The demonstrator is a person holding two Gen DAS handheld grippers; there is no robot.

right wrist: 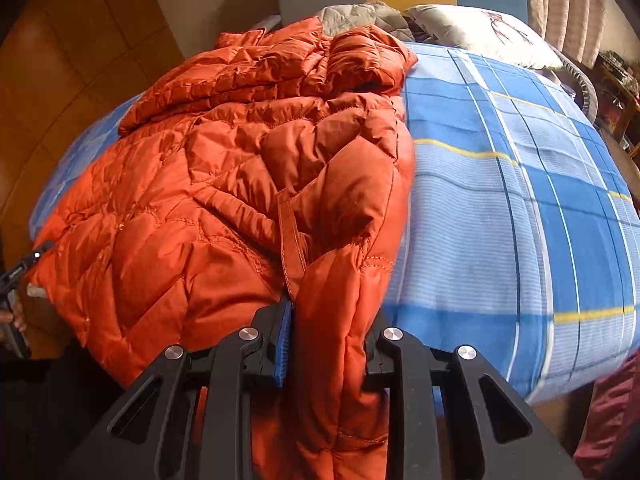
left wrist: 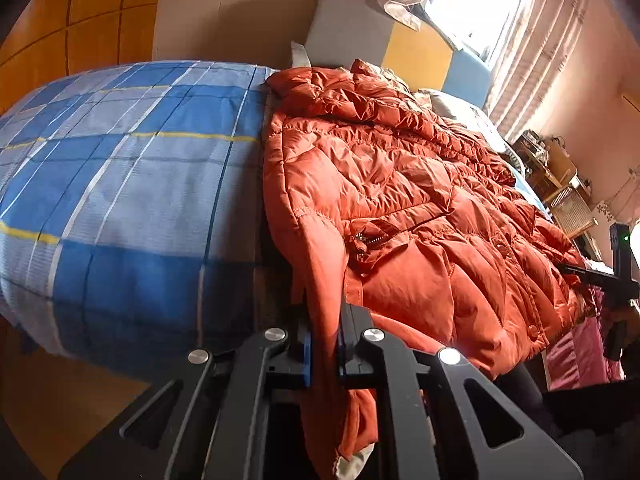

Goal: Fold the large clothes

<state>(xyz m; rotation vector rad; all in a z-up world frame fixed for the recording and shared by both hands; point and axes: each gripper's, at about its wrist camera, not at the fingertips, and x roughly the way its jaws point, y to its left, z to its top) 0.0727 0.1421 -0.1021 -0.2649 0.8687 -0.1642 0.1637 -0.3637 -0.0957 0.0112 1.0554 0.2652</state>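
Jacket point(left wrist: 400, 184): quilted cloth, slight sheen, probably nylon. Bedsheet point(left wrist: 132, 176): matt woven checked cloth. Left gripper point(left wrist: 325, 344): matt black plastic, shiny metal bolts.

The quilted jacket point(left wrist: 400, 200) is orange; the bedsheet point(left wrist: 120, 180) is blue-and-grey plaid with thin yellow and white lines.

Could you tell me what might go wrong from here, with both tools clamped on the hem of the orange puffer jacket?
1. The left tool pinches only a thin fold of the slick orange jacket, so it may slip out on lifting.
2. The right tool holds a thicker bunch; uneven grips could skew the fold.
3. The hem overhangs the edge of the plaid bedspread, so a dropped jacket may slide off.
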